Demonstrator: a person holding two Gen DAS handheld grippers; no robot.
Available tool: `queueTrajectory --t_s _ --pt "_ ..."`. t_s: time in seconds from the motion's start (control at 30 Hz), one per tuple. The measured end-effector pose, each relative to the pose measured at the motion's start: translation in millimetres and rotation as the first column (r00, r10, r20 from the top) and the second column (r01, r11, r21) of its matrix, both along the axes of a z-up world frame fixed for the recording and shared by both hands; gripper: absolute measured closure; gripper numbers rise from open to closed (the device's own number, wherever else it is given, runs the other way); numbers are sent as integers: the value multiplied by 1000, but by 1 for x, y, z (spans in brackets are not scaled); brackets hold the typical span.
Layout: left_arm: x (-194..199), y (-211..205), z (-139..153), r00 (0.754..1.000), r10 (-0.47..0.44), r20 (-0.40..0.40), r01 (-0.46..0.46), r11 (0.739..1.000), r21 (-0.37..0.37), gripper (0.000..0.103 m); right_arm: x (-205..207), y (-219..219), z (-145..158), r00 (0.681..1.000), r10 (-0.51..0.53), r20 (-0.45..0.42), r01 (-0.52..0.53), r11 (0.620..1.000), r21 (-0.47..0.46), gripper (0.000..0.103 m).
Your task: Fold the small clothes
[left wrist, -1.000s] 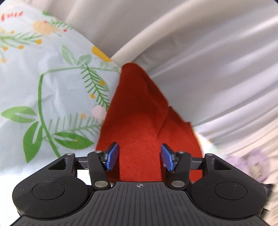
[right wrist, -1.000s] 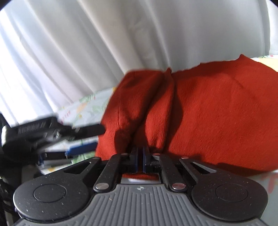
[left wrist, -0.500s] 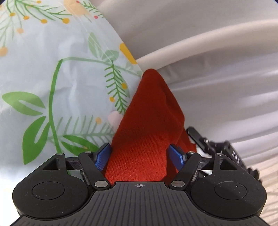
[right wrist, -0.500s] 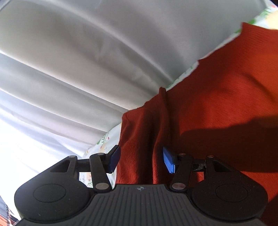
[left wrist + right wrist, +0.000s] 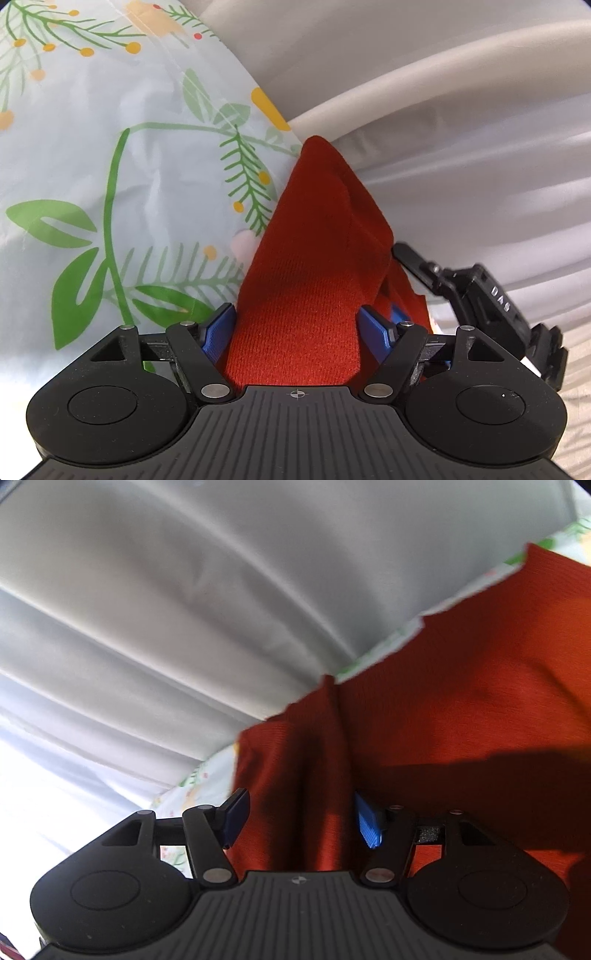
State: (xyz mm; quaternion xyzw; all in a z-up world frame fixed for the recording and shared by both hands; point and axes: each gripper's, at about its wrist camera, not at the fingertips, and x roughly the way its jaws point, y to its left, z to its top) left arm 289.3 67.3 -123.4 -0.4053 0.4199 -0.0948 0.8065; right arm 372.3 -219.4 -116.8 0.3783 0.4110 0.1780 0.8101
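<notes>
That red knit garment [image 5: 310, 280] on the floral sheet [image 5: 110, 166] looks light and floppy, so pinch its bunched edge; your left gripper [image 5: 299, 328] and right gripper [image 5: 301, 818] both straddle folds, fingers spread.

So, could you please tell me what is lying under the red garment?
The red garment lies on a floral-printed sheet, visible to its left and along its far edge. Whatever sits directly beneath the cloth is covered and cannot be seen.
</notes>
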Motion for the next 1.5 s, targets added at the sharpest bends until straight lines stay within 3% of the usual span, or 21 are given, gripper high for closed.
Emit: queueTrajectory --t_s 0.07,0.13,0.2,0.27,0.33,0.4,0.57,0.77,0.8,0.87,0.97,1.03,1.1,1.17,1.23,1.4,1.47,1.5 --pt "1 -3 1 1000 -3 -1 3 1000 17 26 4 9 2 1000 23 5 -23 1000 -4 43" --pt "1 -5 3 1000 -12 3 12 999 36 25 6 17 4 999 41 12 -40 998 -39 55" --pt "0 -8 6 1000 -22 10 22 998 52 25 8 26 5 998 57 13 -55 993 -106 89" --pt "-3 -7 10 999 -20 32 18 999 41 25 3 33 10 997 64 47 -53 978 -204 89" --pt "-5 -7 17 998 -29 61 28 999 17 25 -9 43 25 988 94 118 -45 929 -367 90" --pt "-5 -12 26 995 -60 82 58 998 20 25 -24 42 41 975 114 189 -14 887 -461 91" --pt "-7 -38 39 978 -169 121 169 986 11 25 -60 11 69 945 119 303 78 821 -565 91" --pt "-7 -75 31 960 -248 129 248 969 15 24 -84 -39 46 964 58 258 139 719 -681 91" --pt "-6 -81 30 956 -260 135 260 965 14 21 -82 -47 37 974 36 223 128 725 -676 91" --pt "-6 -92 31 948 -287 140 284 958 36 19 -81 -62 20 984 -13 179 124 772 -623 90" --pt "-9 -95 35 937 -316 150 305 948 91 19 -97 -75 25 977 -56 205 161 824 -544 86" --pt "-14 -88 38 945 -292 150 284 956 73 19 -111 -76 31 970 -67 235 182 840 -511 85" --pt "-20 -79 39 958 -248 144 242 969 58 19 -133 -75 38 962 -89 259 203 867 -455 66" --pt "-24 -70 39 968 -210 139 201 976 78 19 -159 -80 37 962 -78 261 175 912 -372 55" --pt "-27 -66 36 973 -197 117 183 976 117 19 -175 -82 32 974 -71 217 145 927 -347 47" --pt "-26 -70 21 977 -202 63 194 975 108 19 -182 -81 13 988 -115 106 135 968 -213 44" --pt "-27 -73 20 976 -203 72 193 973 126 19 -179 -74 12 985 -117 130 144 966 -217 45" --pt "-27 -74 21 976 -207 71 197 972 127 18 -178 -71 11 982 -127 136 155 962 -223 59"
